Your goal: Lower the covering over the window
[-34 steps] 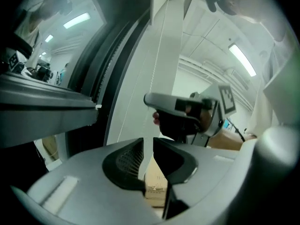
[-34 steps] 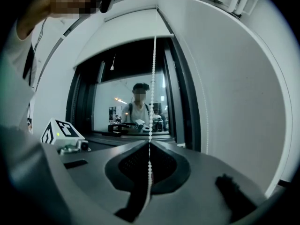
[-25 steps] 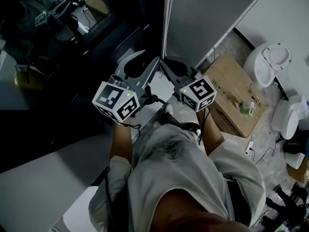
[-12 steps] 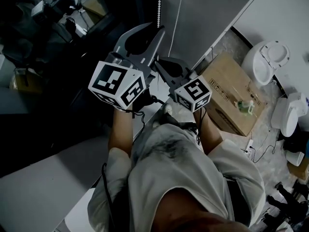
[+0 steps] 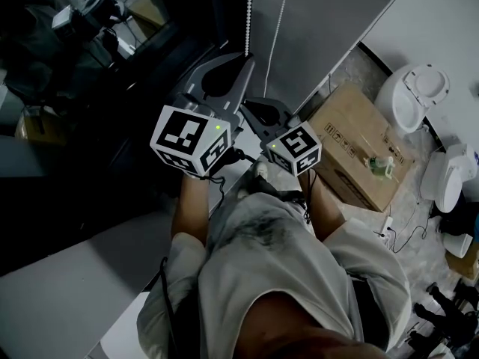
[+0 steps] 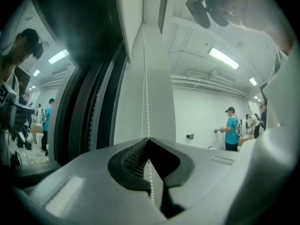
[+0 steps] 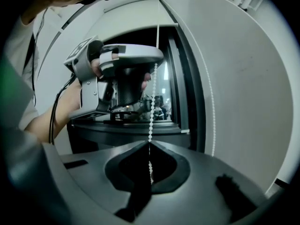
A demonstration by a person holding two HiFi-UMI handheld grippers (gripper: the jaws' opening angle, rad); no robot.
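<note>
A white bead chain (image 5: 248, 10) hangs down beside the dark window (image 5: 135, 58). My left gripper (image 5: 245, 58) is the upper one. Its jaws have just been closing and now pinch the chain (image 6: 146, 93) at their tips (image 6: 149, 138). My right gripper (image 5: 248, 107) sits just below it, shut on the same strand (image 7: 152, 107), which runs between its tips (image 7: 150, 143). In the right gripper view the left gripper (image 7: 157, 60) holds the chain above. A pale panel (image 7: 133, 20) tops the window opening; it looks like the blind.
The chain's second strand (image 5: 279, 28) hangs free to the right, along the grey wall (image 7: 209, 102). On the floor lie a cardboard box (image 5: 359, 152) and white fixtures (image 5: 415, 96). People in blue shirts (image 6: 231, 131) stand far off in the room.
The left gripper rose along the chain from beside the right gripper and went from open to shut on it. The right gripper sank a little with the chain.
</note>
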